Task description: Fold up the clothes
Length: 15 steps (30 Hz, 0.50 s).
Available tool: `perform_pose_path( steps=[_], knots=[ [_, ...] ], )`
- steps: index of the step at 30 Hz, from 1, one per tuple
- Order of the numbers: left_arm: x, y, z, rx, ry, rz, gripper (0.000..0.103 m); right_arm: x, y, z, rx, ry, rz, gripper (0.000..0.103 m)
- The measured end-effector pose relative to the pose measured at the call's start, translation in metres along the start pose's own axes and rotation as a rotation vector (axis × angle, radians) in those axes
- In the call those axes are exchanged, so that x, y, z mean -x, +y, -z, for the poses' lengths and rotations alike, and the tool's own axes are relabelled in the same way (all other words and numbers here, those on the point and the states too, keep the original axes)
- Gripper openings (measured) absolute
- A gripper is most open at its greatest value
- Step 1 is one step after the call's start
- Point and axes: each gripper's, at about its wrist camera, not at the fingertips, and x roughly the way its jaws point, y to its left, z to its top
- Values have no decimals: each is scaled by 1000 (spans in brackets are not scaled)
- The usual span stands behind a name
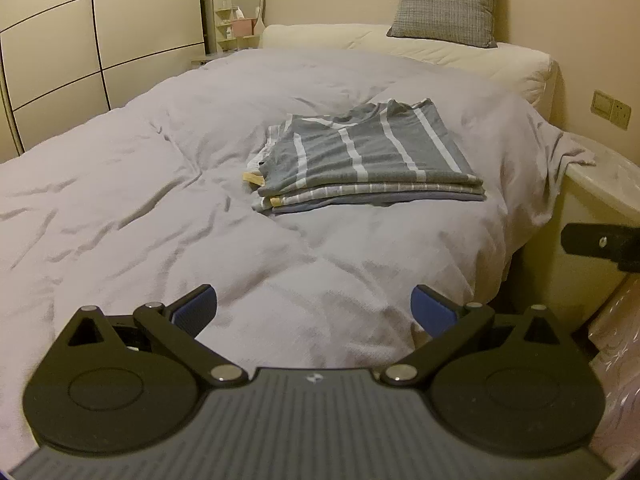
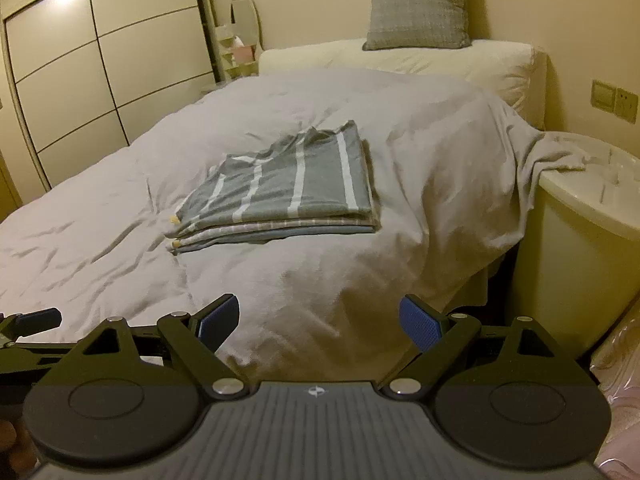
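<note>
Resting folded on a grey duvet (image 1: 160, 184), a stack of clothes (image 1: 360, 160) sits well ahead of both grippers
Left gripper (image 1: 314, 312) and right gripper (image 2: 319, 320) hold nothing, jaws apart; the clothes look soft, light and floppy, best pinched at an edge

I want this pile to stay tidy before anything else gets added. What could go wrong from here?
1. The stack of folded grey striped clothes rests on a soft, wrinkled pale duvet, so it may lean or slide.
2. Its left edges are uneven; the open left gripper or right gripper could catch one layer and unfold it.
</note>
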Motion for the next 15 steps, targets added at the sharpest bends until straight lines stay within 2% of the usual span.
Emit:
perform_pose_path(
  steps=[7,15],
  knots=[
    [8,-1,4,9,1,21,102,17,4,1,2,-9,-8,89],
    [13,1,3,16,-7,16,102,17,6,3,2,-8,6,89]
  ],
)
